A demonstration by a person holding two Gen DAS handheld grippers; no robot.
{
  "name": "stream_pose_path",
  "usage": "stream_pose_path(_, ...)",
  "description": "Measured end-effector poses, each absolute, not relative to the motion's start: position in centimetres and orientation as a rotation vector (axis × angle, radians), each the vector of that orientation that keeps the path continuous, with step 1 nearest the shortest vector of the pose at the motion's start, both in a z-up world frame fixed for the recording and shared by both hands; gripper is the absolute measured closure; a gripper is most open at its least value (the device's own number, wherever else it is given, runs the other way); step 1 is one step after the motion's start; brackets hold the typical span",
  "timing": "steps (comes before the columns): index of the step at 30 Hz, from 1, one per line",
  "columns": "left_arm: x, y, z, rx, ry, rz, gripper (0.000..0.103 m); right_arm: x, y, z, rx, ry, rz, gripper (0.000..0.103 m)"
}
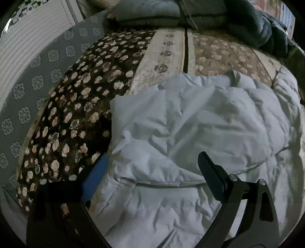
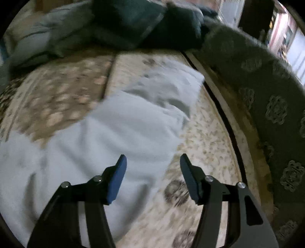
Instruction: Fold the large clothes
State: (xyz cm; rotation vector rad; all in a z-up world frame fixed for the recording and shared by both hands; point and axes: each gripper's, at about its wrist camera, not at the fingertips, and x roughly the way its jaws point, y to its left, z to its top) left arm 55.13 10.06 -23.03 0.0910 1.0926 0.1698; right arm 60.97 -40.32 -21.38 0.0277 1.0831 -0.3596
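A pale blue padded jacket [image 1: 200, 122] lies crumpled on a floral carpet [image 1: 63, 114], one part folded over the rest along a piped seam. In the right wrist view the same garment [image 2: 106, 129] spreads from the lower left toward a sleeve end near the carpet's cream border. Beyond it lies a pile of folded grey and dark clothes [image 1: 148, 13], and a grey patterned cushion [image 1: 38, 63] runs along the carpet's edge. The left tool [image 1: 152, 167] points steeply down over the jacket, its jaws spread wide and holding nothing. The right tool [image 2: 153, 173] is tilted down over the jacket's edge, its jaws parted and empty; that view is blurred.
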Motion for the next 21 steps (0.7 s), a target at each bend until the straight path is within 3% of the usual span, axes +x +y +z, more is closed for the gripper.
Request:
stream_pose_path(10, 55.8, 9.9, -24.1, 0.087, 1.090, 0.210, 0.009, 64.7, -45.5, -26.4, 0.271, 1.135, -0.418, 0.045)
stream_pose_path(11, 55.8, 9.7, -24.2, 0.095, 1.091, 0.210, 0.009, 64.5, -45.4, -26.9, 0.287, 1.127, -0.417, 0.050)
stream_pose_path(14, 55.9, 9.0, -24.4, 0.116, 1.093, 0.205, 0.009, 64.0, -44.3, -26.8, 0.260, 1.107, -0.362, 0.088)
stream_pose_path(15, 55.9, 8.8, -24.4, 0.120, 1.089, 0.200, 0.009, 64.0, -43.5, -26.5, 0.197, 1.110, -0.364, 0.095)
stream_pose_path(21, 55.8, 8.2, -24.2, 0.139, 1.077, 0.191, 0.009, 61.2, -42.7, -23.2, 0.076, 1.084, -0.510, 0.099)
